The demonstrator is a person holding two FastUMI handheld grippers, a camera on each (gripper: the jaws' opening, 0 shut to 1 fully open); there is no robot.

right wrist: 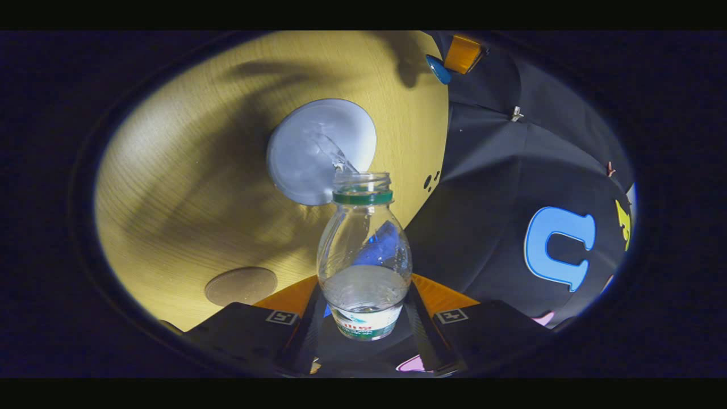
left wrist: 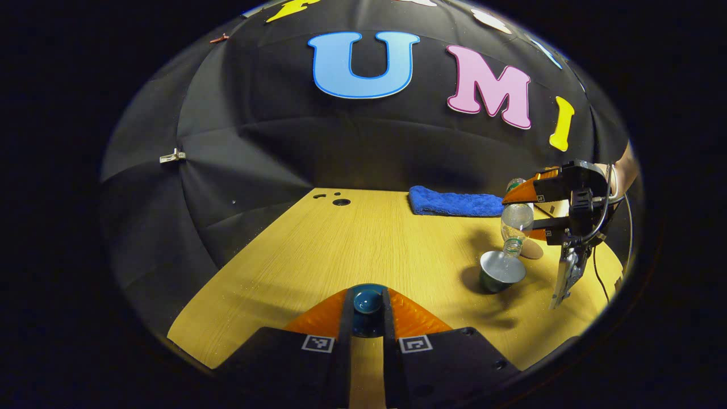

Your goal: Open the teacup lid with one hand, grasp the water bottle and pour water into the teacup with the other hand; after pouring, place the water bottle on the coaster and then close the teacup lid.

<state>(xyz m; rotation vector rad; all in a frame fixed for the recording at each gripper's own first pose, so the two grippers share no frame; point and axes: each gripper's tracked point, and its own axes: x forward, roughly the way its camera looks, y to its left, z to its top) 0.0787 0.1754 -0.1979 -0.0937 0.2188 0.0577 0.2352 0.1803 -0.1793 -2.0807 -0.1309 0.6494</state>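
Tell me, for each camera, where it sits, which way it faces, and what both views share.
Left gripper view: rides the left gripper, low over the table, facing the wall; its fingers hold the lid.
Right gripper view: rides the right gripper, tipped down at the cup; its fingers hold the pouring bottle.
Shared: cup, bottle, table, coaster.

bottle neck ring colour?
Green, on the bottle neck; clearest in the right gripper view, above the teacup.
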